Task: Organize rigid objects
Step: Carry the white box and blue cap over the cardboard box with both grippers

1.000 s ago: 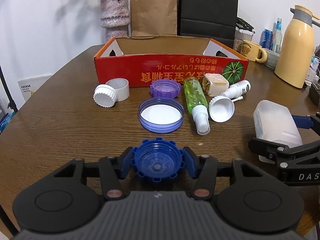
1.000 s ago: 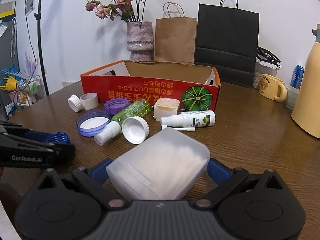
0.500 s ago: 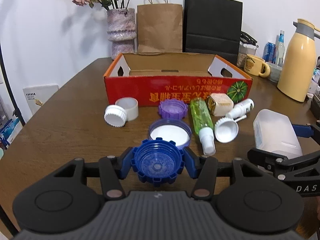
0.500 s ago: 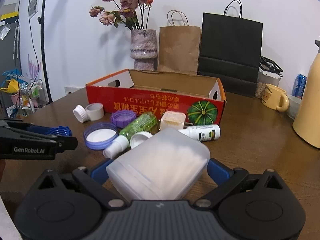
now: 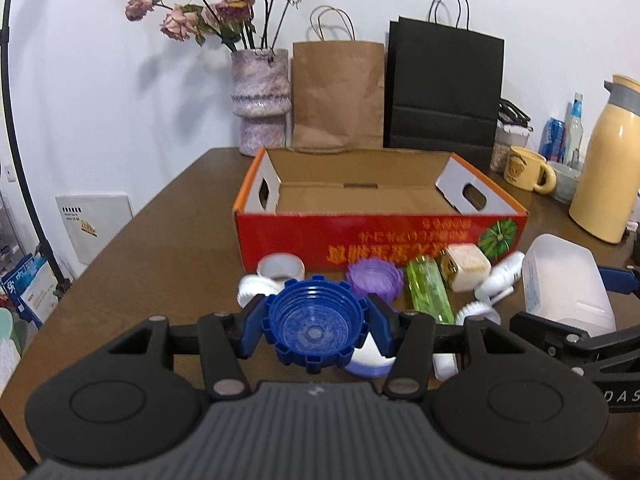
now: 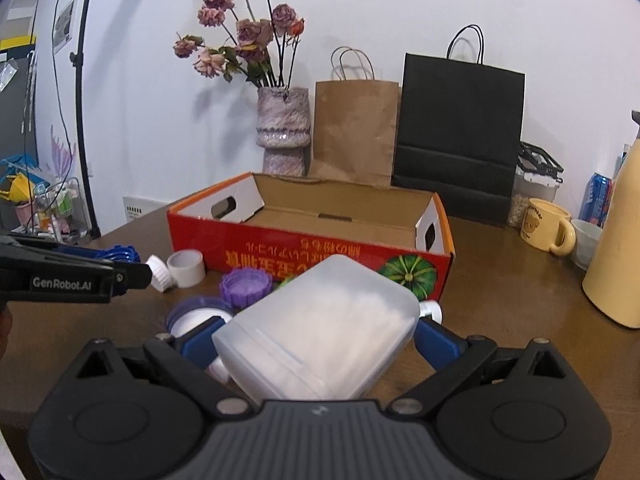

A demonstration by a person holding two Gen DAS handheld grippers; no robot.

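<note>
My left gripper (image 5: 316, 322) is shut on a dark blue notched lid (image 5: 314, 326), held above the table in front of the open red cardboard box (image 5: 380, 240). My right gripper (image 6: 316, 334) is shut on a frosted white plastic container (image 6: 320, 328), which also shows at the right of the left wrist view as the frosted container (image 5: 564, 280). On the table before the box lie a purple lid (image 5: 374, 280), a green spray bottle (image 5: 428, 292), a white tape roll (image 5: 280, 266), white caps and a small square jar (image 5: 466, 266).
Behind the box stand a vase of dried roses (image 5: 262, 104), a brown paper bag (image 5: 338, 92) and a black paper bag (image 5: 444, 88). At the right are a yellow mug (image 5: 524, 168) and a tall yellow thermos (image 5: 608, 164). The brown table (image 5: 160, 248) drops off at the left.
Both grippers have risen with their loads and tilted up, so the box interior now shows. The loose items on the table have slid lower in both views.
</note>
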